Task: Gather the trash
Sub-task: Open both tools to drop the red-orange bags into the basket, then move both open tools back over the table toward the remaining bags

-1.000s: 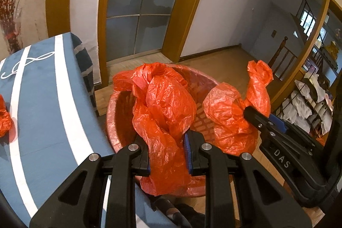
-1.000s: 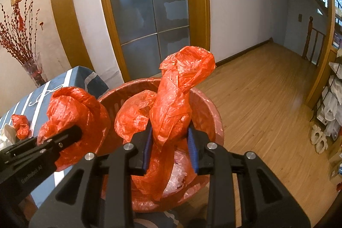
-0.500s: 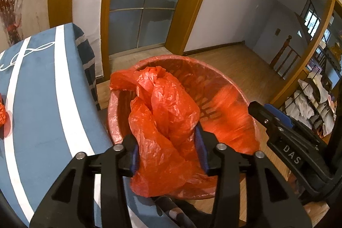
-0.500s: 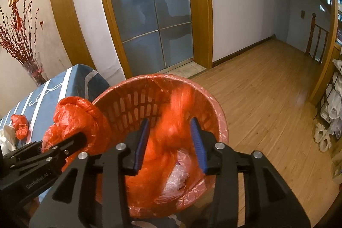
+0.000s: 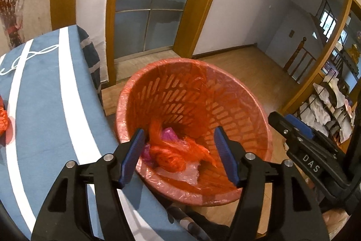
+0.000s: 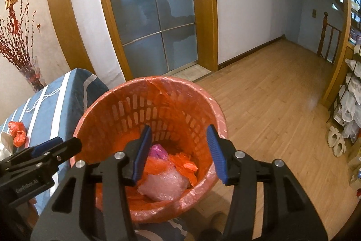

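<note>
The wooden floor (image 6: pixel 266 110) lies open to my right; the blue counter (image 5: pixel 45 110) edges my left. Between stands the red bin (image 5: pixel 248 119), crumpled orange bags (image 5: pixel 178 155) inside. My left fingers (image 5: pixel 180 155) and right fingers (image 6: pixel 178 153) have just been opening, empty above it. Only the right view shows another red scrap (image 6: pixel 18 133), perhaps plastic, on the counter.

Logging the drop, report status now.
Left gripper and right gripper just opened, nothing between fingers. Orange bags down inside red basket. One orange scrap on tablecloth.
</note>
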Demonstrator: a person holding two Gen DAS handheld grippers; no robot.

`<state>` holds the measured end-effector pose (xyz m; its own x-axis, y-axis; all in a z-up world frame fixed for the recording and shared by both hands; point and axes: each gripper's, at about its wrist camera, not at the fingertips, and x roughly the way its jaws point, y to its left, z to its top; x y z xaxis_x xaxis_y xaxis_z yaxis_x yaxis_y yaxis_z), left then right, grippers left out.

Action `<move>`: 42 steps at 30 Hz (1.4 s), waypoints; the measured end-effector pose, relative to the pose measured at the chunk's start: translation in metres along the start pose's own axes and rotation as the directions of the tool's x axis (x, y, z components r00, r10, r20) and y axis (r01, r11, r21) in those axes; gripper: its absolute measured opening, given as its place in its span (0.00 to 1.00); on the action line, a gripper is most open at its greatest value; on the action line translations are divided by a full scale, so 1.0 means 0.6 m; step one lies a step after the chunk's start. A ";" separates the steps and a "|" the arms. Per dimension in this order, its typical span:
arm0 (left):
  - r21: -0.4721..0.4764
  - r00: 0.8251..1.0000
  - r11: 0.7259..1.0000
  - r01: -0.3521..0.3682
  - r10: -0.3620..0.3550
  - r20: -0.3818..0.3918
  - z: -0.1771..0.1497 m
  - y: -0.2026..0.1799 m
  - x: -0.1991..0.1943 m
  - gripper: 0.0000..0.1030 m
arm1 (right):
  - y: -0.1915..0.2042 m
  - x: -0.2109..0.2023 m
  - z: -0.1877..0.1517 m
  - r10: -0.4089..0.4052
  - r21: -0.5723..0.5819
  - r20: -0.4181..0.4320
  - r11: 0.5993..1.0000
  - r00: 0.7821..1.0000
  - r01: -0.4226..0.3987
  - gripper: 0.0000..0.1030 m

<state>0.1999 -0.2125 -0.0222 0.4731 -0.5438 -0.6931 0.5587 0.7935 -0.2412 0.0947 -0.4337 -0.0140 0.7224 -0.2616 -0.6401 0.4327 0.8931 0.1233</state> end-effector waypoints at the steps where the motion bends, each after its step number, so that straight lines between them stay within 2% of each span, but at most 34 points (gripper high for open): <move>1: -0.002 1.000 1.000 -0.006 0.006 0.004 0.000 0.001 -0.003 0.65 | -0.001 -0.001 0.000 -0.001 0.000 0.001 1.000 1.000 0.001 0.49; 11: -0.020 0.989 0.992 -0.127 0.129 0.073 -0.012 0.038 -0.062 0.70 | 0.019 -0.022 -0.004 0.018 -0.018 0.013 1.000 1.000 -0.018 0.49; 17: -0.052 0.970 0.976 -0.214 0.218 0.110 -0.033 0.086 -0.115 0.71 | 0.070 -0.044 -0.008 0.070 -0.071 0.019 0.995 0.997 -0.069 0.49; 23: -0.133 0.942 0.950 -0.284 0.302 0.147 -0.056 0.155 -0.184 0.72 | 0.142 -0.061 -0.021 0.138 -0.140 0.003 0.981 0.990 -0.136 0.49; 26: -0.172 0.918 0.928 -0.331 0.359 0.168 -0.069 0.192 -0.223 0.72 | 0.182 -0.071 -0.030 0.173 -0.177 -0.009 0.969 0.985 -0.172 0.49; 28: -0.207 0.895 0.905 -0.371 0.408 0.179 -0.080 0.220 -0.254 0.72 | 0.207 -0.075 -0.036 0.196 -0.197 -0.019 0.961 0.980 -0.196 0.49; 33: -0.319 0.830 0.832 -0.454 0.525 0.188 -0.101 0.315 -0.323 0.72 | 0.262 -0.081 -0.050 0.239 -0.236 -0.041 0.941 0.970 -0.241 0.49; 36: -0.386 0.805 0.788 -0.479 0.570 0.165 -0.112 0.375 -0.346 0.72 | 0.292 -0.082 -0.059 0.256 -0.257 -0.053 0.930 0.965 -0.261 0.49; 39: -0.424 0.796 0.761 -0.490 0.589 0.138 -0.122 0.421 -0.355 0.70 | 0.323 -0.080 -0.063 0.269 -0.279 -0.063 0.920 0.961 -0.275 0.49; 42: -0.434 0.808 0.762 -0.481 0.577 0.117 -0.124 0.447 -0.349 0.65 | 0.344 -0.076 -0.065 0.277 -0.293 -0.070 0.913 0.958 -0.285 0.49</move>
<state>0.2002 0.1344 0.0077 0.7847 -0.0135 -0.6198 -0.0977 0.9846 -0.1451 0.1302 -0.2235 0.0109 0.7743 0.0221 -0.6324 0.0312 0.9968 0.0729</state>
